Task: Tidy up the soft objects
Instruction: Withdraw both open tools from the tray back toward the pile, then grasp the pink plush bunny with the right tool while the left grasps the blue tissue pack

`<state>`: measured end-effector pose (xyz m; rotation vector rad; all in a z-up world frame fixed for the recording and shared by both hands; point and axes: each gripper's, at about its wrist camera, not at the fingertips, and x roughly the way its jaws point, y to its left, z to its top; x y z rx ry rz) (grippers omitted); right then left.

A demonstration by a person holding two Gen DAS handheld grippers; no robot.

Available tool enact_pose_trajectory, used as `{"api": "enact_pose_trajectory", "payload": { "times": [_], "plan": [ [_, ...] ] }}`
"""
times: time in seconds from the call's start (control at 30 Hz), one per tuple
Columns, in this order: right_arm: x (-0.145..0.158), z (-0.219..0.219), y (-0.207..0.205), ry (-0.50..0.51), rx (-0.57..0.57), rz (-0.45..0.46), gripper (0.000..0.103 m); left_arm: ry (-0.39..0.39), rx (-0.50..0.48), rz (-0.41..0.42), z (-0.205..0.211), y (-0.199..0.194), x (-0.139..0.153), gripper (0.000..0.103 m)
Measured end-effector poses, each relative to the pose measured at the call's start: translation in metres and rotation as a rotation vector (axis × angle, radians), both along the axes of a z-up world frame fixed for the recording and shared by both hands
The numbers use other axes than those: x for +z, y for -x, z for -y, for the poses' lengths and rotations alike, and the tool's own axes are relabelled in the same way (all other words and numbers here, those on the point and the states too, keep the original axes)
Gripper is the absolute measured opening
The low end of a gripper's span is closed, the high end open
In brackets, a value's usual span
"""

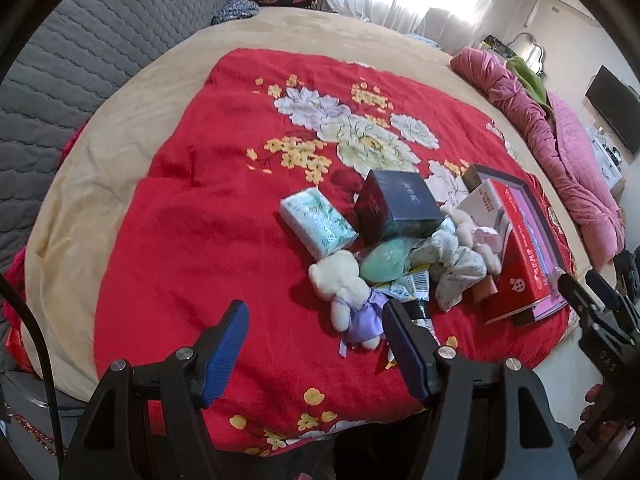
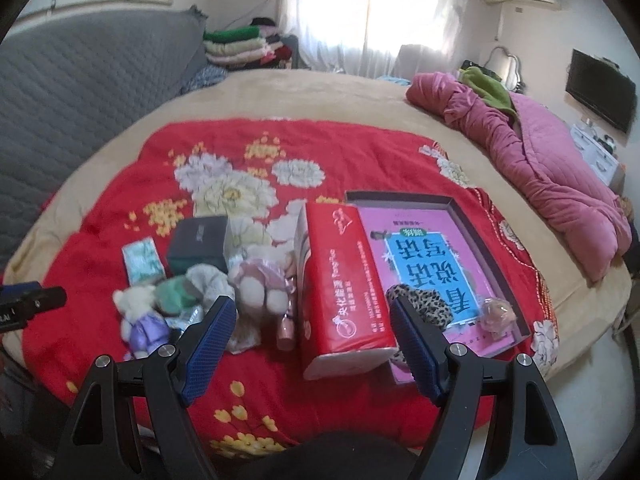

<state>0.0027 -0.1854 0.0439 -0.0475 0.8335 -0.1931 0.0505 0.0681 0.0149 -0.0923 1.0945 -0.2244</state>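
Observation:
A heap of small things lies on the red flowered blanket (image 1: 192, 240). A white plush bear in a purple dress (image 1: 352, 296) (image 2: 140, 320) lies nearest, with a green soft pad (image 1: 384, 260) (image 2: 176, 294), a white printed cloth bundle (image 1: 452, 264) and a pale pink plush toy (image 2: 260, 284) beside it. A leopard-print scrunchie (image 2: 424, 308) rests on the pink book. My left gripper (image 1: 314, 320) hangs open just left of the bear, holding nothing. My right gripper (image 2: 312, 316) is open above the red tissue pack (image 2: 340, 280), apart from it.
A dark box (image 1: 400, 204), a green tissue packet (image 1: 316, 220) and an open box tray (image 2: 460, 208) with a pink book (image 2: 432, 264) share the blanket. A pink quilt (image 2: 552, 160) lies far right, folded clothes (image 2: 236, 46) at the back, a grey headboard (image 1: 80, 60) left.

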Motion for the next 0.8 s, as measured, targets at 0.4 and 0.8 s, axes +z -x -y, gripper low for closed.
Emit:
{"api": "enact_pose_trajectory", "payload": {
  "times": [0.4, 0.8],
  "plan": [
    [-0.047, -0.025, -0.039, 0.234, 0.127, -0.075, 0.080, 0.008, -0.016, -0.052, 0.012, -0.012, -0.029, 0.068],
    [-0.074, -0.022, -0.066, 0.211, 0.197, -0.133, 0.080, 0.032, -0.020, -0.087, 0.016, -0.024, -0.045, 0.068]
  ]
}}
